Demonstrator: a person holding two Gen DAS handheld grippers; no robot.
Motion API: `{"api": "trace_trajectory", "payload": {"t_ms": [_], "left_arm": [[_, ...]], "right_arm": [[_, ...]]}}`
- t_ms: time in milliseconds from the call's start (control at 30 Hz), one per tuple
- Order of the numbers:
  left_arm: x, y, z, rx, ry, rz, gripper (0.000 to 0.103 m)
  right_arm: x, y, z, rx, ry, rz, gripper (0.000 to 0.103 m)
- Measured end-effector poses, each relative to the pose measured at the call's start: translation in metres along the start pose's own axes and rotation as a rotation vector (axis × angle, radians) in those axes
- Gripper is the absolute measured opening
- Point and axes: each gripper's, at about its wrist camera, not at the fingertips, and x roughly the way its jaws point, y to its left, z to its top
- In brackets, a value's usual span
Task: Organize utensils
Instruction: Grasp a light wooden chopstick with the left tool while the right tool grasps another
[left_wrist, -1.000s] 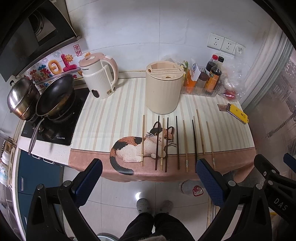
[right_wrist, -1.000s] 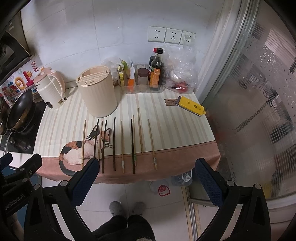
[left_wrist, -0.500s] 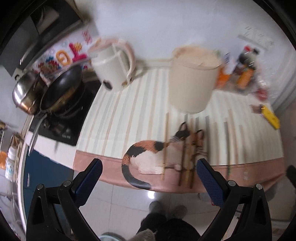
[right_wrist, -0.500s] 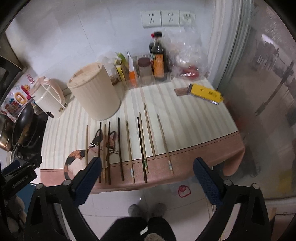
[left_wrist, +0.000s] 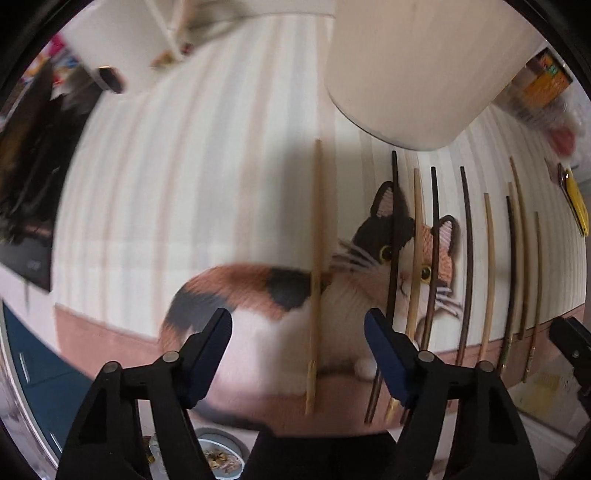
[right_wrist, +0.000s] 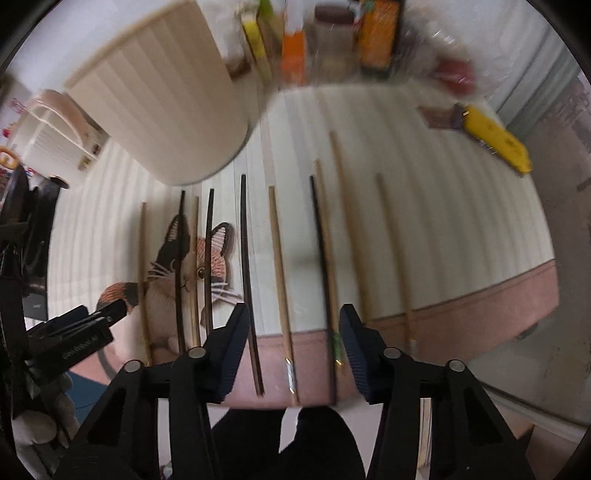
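Note:
Several chopsticks lie side by side on a striped cloth with a cat picture (left_wrist: 373, 266). My left gripper (left_wrist: 298, 332) is open and empty, its jaws either side of the leftmost light wooden chopstick (left_wrist: 315, 258), just above the table's near edge. My right gripper (right_wrist: 293, 328) is open and empty, straddling a light chopstick (right_wrist: 280, 280) and a dark chopstick (right_wrist: 322, 254). A cream ribbed utensil holder (left_wrist: 417, 62) stands behind the chopsticks; it also shows in the right wrist view (right_wrist: 162, 110).
A white kettle (right_wrist: 55, 133) and a black stove (left_wrist: 29, 177) are on the left. Bottles and packets (right_wrist: 325, 40) line the back wall. A yellow tool (right_wrist: 495, 138) lies at the right. The left gripper (right_wrist: 79, 334) shows in the right wrist view.
Both grippers have dropped down and forward close to the chopsticks at the table's near edge. The jaws stay open.

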Motion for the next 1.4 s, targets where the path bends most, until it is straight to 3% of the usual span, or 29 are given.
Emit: {"api": "trace_trajectory", "payload": {"t_ms": [233,367,533,600,633,667,833,967,1067,1167,1400], "left_arm": [[0.028,-0.017,0.021,0.101,0.042,-0.018,0.061],[0.032,-0.026,0.025,0.128,0.045,-0.025,0.052],[0.039,-0.037,0.031,0.144,0.035,-0.006,0.035],[0.039,-0.038,0.032,0.143,0.020,-0.005,0.007],[0.040,-0.038,0.032,0.138,0.020,-0.004,0.005],[0.039,-0.035,0.033,0.129,0.020,-0.003,0.005],[0.038,-0.006,0.026,0.003,0.028,0.039,0.005],[0.037,0.012,0.012,-0.052,0.043,0.036,0.005],[0.038,0.020,0.006,-0.058,0.047,0.025,0.005],[0.036,0.033,0.007,-0.055,0.063,0.012,0.005],[0.047,0.023,0.049,-0.020,0.101,0.008,0.005]], "right_arm": [[0.054,0.015,0.020,-0.012,0.106,-0.073,0.050],[0.072,0.015,0.027,0.004,0.148,-0.084,0.050],[0.087,0.022,0.037,-0.025,0.172,-0.089,0.050],[0.091,0.025,0.040,-0.032,0.179,-0.091,0.050],[0.095,0.026,0.042,-0.036,0.183,-0.088,0.048],[0.099,0.026,0.043,-0.042,0.190,-0.086,0.037],[0.105,0.018,0.054,-0.015,0.206,-0.089,0.008],[0.111,0.004,0.076,0.021,0.242,-0.039,0.007],[0.117,0.010,0.086,-0.027,0.253,-0.010,0.007],[0.121,0.027,0.093,-0.117,0.256,-0.052,0.007],[0.135,0.061,0.087,-0.195,0.305,-0.097,0.012]]}}
